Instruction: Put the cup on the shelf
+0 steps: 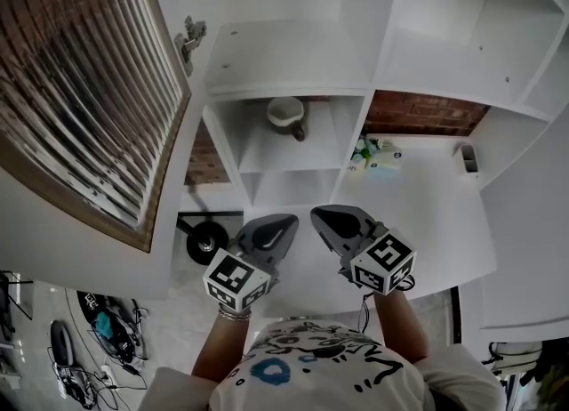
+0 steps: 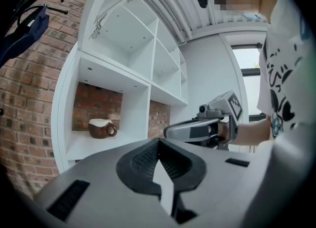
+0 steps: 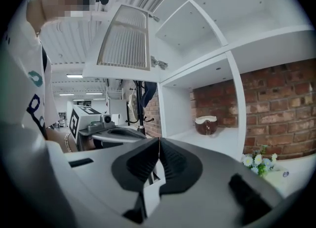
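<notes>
A brown cup with a cream rim [image 1: 286, 116] stands upright in an open compartment of the white shelf unit [image 1: 293, 62], its handle to one side. The cup [image 2: 101, 128] shows in the left gripper view against a brick back wall, and the cup [image 3: 206, 124] shows in the right gripper view too. My left gripper [image 1: 271, 233] and right gripper [image 1: 340, 222] are side by side, well back from the shelf, both shut with nothing between the jaws.
A slatted cabinet door [image 1: 80, 89] hangs open at the left. A small bunch of flowers [image 1: 373, 153] lies on the white counter [image 1: 427, 213] right of the shelf. A small grey holder [image 1: 468, 159] stands further right. Cables and gear lie on the floor [image 1: 89, 338].
</notes>
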The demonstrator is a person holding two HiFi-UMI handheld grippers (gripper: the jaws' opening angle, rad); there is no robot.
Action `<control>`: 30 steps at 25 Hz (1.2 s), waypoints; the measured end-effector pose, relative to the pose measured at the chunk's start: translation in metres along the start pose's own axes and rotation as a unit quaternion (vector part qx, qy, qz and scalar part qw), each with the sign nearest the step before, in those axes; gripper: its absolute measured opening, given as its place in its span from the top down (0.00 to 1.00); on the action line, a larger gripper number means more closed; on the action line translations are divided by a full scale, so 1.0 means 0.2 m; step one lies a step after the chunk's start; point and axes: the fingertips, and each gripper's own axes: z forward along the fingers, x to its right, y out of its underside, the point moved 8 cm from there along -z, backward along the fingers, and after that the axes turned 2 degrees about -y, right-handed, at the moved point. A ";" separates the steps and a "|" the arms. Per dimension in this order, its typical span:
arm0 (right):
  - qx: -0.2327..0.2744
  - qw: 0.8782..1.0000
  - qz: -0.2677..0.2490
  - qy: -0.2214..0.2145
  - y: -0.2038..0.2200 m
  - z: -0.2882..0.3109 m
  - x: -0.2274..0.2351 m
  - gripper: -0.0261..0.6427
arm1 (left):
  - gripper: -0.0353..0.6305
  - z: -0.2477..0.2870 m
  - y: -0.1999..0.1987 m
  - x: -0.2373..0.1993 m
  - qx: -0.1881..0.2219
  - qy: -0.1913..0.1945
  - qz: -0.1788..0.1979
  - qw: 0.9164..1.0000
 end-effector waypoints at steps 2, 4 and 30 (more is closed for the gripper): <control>-0.005 1.000 0.006 0.000 0.03 -0.02 -0.01 0.92 | 0.92 -0.01 0.00 0.01 0.001 0.005 0.002 1.000; -0.006 1.000 0.012 -0.002 0.05 -0.04 -0.02 0.92 | 0.92 -0.02 0.01 0.03 0.001 0.010 0.004 1.000; -0.008 1.000 0.021 -0.019 0.18 -0.20 -0.19 0.92 | 0.93 -0.14 0.10 0.17 0.007 0.046 0.019 0.999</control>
